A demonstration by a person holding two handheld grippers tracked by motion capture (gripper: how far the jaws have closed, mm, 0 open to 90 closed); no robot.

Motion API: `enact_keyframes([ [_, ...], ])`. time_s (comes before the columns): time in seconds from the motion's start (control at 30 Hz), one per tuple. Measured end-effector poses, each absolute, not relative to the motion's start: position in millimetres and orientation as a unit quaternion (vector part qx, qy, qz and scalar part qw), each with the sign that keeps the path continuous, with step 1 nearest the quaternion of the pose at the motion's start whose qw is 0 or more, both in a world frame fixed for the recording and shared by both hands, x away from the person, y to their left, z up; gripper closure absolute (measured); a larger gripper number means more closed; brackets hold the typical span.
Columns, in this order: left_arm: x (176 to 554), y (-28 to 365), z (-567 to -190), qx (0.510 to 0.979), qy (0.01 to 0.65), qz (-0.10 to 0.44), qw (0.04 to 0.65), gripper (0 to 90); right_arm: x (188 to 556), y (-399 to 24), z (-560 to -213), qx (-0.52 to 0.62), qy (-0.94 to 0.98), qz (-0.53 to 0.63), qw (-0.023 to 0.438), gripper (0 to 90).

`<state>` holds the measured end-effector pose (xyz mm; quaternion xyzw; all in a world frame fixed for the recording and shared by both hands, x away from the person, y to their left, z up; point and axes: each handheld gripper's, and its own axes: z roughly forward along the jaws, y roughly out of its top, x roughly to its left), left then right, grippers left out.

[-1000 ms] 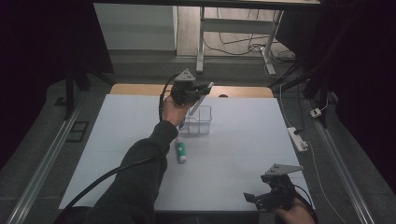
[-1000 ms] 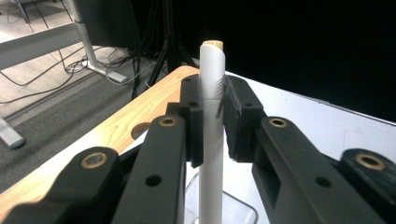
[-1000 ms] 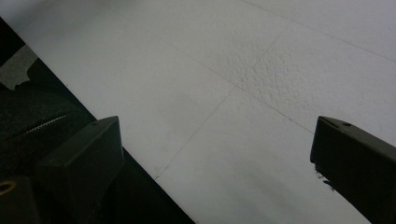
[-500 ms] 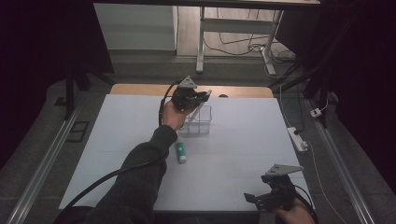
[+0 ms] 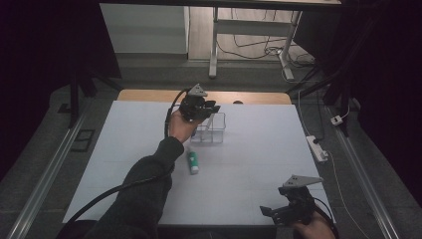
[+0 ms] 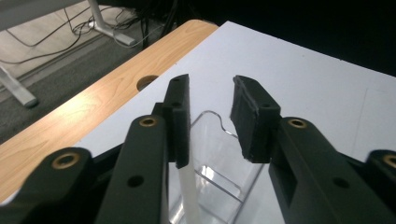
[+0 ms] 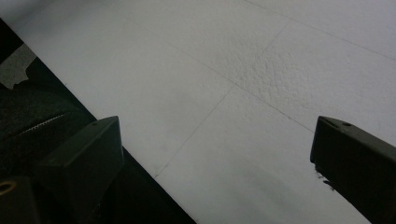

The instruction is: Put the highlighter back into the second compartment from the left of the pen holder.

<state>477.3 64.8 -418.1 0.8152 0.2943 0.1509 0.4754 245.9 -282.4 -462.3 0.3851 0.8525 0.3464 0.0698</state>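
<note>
My left gripper [image 5: 206, 110], mid-frame, has just been opening, freeing the white stick [image 6: 189, 186] into the clear organizer [image 5: 211, 130].

Dim room, grey floor [image 5: 149, 64], white table [image 5: 259, 164]

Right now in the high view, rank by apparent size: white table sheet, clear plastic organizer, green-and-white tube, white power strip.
1. White table sheet, by far the largest.
2. Clear plastic organizer, though the left gripper hides part of it.
3. White power strip and green-and-white tube: they look about alike, so I won't rank them.
</note>
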Motion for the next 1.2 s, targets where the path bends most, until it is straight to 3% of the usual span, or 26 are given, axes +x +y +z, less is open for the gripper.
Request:
enact_keyframes([
  [0.13,472,70,-409,0.814,0.307,0.131,0.476,60.2,246,-282,-462,0.385,0.853,0.346,0.069,2.2],
  [0.7,436,100,-397,0.823,0.319,0.112,0.456,18.6,247,-282,-463,0.385,0.853,0.345,0.067,2.2],
  [1.2,373,154,-413,0.812,0.337,0.072,0.471,1.1,247,-282,-462,0.387,0.852,0.347,0.062,3.6],
])
